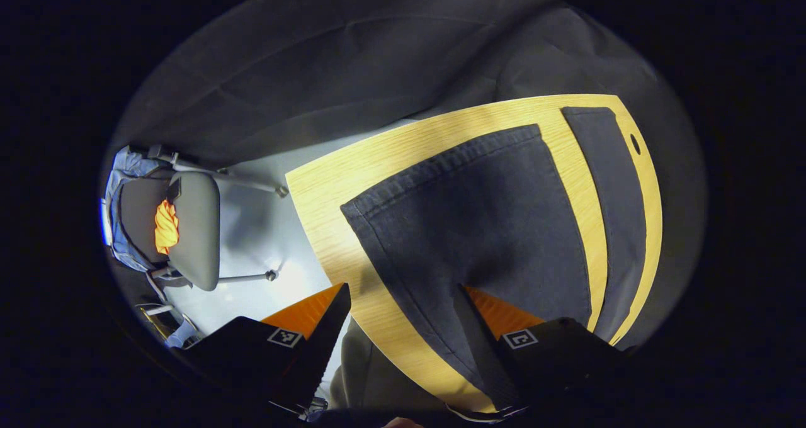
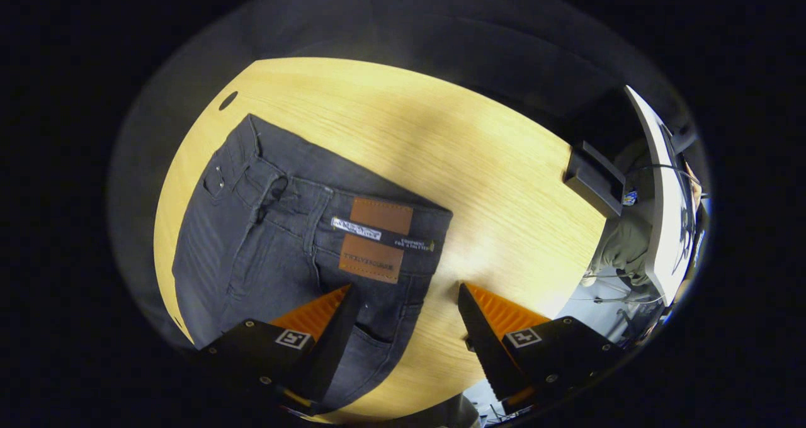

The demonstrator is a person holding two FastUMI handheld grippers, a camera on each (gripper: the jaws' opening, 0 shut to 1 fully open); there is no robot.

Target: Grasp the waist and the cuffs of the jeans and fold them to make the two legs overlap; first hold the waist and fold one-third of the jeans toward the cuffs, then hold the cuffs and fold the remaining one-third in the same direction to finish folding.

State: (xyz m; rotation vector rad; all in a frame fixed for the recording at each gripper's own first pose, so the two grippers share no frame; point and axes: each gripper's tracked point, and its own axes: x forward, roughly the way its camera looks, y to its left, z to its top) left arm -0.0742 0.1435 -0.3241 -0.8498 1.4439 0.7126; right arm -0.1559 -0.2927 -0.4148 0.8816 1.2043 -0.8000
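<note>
Now the left gripper (image 1: 403, 302) is hovering wide open, holding nothing, over the cuffs (image 1: 441, 163) at frame centre, while the right gripper (image 2: 403, 302), equally spread and empty, is hanging over the waist (image 2: 352, 220) of the jeans (image 2: 277, 245); bare table (image 2: 504, 182) is stretching toward the upper right.

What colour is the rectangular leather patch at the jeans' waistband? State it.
Brown, on the rectangular leather patch; clearest in the right gripper view.

Dark jeans (image 1: 497, 226) legs flat on wooden table (image 1: 352, 189), left gripper (image 1: 403, 302) jaws apart above, possibly untouched
</note>
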